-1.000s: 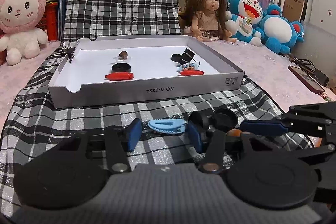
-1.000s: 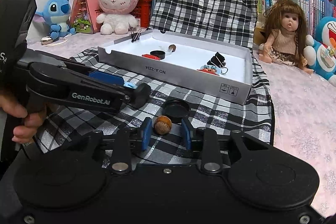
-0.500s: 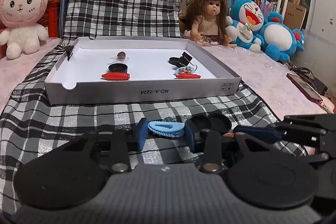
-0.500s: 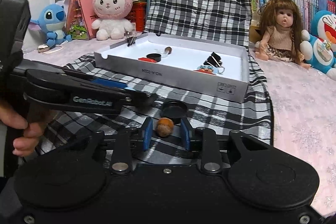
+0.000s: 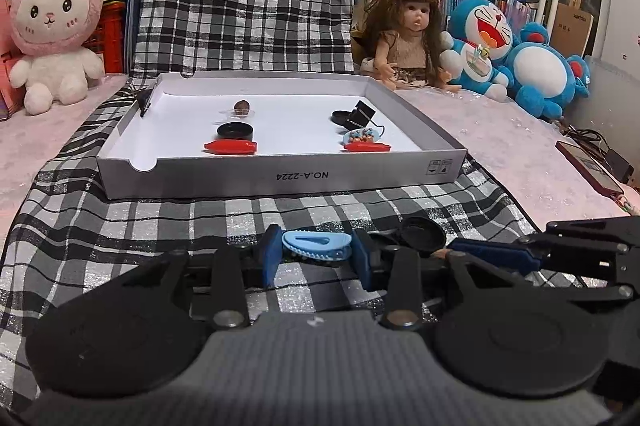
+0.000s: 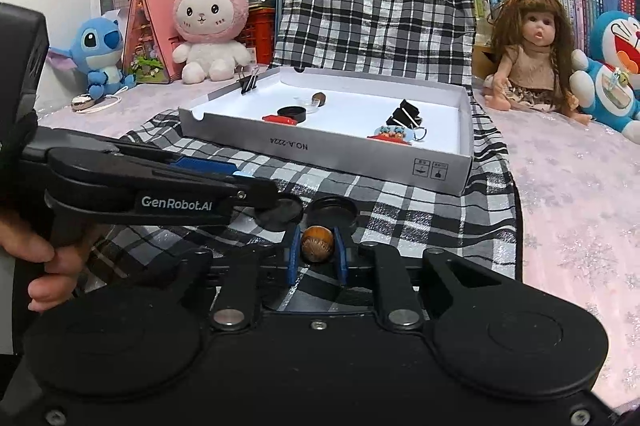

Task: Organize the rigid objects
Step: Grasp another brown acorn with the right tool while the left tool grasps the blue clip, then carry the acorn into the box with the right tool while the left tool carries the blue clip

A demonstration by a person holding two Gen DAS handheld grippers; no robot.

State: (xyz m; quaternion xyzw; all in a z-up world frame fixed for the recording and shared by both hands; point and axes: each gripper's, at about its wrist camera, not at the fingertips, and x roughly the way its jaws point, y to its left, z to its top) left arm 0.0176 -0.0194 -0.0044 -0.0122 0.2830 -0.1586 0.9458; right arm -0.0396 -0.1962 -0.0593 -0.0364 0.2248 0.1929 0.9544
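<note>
A checked cloth (image 5: 120,226) covers the table; on it rests a white box lid (image 5: 280,178) holding small items. We see the left gripper (image 5: 316,254) clamped on a light-blue hair clip (image 5: 316,244), its jaws having just closed, and the right gripper (image 6: 317,256) — jaws likewise just closed — pinching a brown nut (image 6: 317,244), both in front of the lid.

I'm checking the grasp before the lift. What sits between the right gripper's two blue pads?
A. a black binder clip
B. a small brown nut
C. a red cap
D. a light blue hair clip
B: in the right wrist view the right gripper has its pads pressed on both sides of the small brown nut.
</note>
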